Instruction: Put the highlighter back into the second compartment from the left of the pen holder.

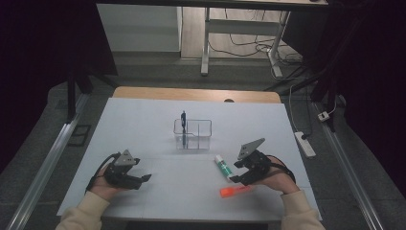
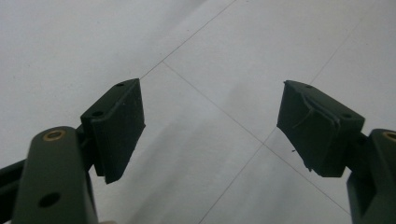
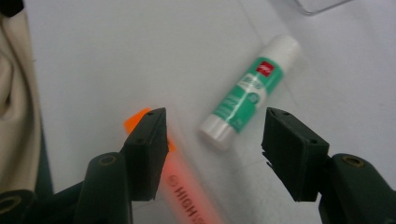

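A: Tally from my station, table only. Highlighters: one, orange (image 1: 235,190). Glue sticks: one, green and white (image 1: 222,165).

B: Containers?

A: One clear organizer (image 1: 193,133), several compartments; I can't fix the number of them from the high view. Pens: one, dark, standing upright in it (image 1: 183,126).

B: Tools in hand?

A: Two. I log a left gripper (image 1: 146,178) and a right gripper (image 1: 233,178), two jaws apiece.

B: Total loose items?

A: Two on the sheet, one pen in the organizer.
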{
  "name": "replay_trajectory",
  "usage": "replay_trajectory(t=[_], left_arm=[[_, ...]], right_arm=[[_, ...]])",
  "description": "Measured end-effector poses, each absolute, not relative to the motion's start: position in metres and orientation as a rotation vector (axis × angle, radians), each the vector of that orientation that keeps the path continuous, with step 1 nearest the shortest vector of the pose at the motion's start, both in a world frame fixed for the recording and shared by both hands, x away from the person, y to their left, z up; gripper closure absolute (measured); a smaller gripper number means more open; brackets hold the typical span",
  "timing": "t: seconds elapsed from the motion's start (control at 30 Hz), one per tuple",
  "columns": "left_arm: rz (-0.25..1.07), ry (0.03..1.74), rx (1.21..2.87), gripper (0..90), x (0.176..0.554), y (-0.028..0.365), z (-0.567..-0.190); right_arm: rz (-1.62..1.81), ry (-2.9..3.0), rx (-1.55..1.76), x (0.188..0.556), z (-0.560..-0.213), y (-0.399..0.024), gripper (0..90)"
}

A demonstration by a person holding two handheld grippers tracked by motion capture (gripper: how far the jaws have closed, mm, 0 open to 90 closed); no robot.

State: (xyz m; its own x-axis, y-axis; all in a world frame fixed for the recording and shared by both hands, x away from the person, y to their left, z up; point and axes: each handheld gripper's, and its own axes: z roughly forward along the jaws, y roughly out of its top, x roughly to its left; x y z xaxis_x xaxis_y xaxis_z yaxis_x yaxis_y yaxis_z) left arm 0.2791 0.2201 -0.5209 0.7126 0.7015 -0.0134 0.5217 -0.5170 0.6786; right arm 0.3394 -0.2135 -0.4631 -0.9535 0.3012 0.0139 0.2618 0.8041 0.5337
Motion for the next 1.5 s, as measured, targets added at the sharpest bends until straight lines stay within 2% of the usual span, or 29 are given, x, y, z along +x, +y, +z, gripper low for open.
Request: replay_trajectory(t=[0.4, 0.9, 1.23, 1.5], left_arm=[[0.345, 0.922, 2.245, 22.6, 0.279, 0.220, -0.521], [0.339, 0.914, 2.254, 22.7, 0.279, 0.219, -0.521], [0.339, 0.910, 2.256, 22.6, 0.279, 0.218, -0.521], [0.340, 0.909, 2.258, 22.6, 0.278, 0.217, -0.521]], right_arm=[[0.795, 3.050, 0.208, 0.314, -0.473, -0.195, 39.4], [0.602, 3.077, 0.087, 0.309, -0.490, -0.180, 42.9], [0.526, 3.072, 0.036, 0.311, -0.499, -0.179, 51.5], [0.529, 3.077, -0.045, 0.311, -0.499, -0.180, 66.0]])
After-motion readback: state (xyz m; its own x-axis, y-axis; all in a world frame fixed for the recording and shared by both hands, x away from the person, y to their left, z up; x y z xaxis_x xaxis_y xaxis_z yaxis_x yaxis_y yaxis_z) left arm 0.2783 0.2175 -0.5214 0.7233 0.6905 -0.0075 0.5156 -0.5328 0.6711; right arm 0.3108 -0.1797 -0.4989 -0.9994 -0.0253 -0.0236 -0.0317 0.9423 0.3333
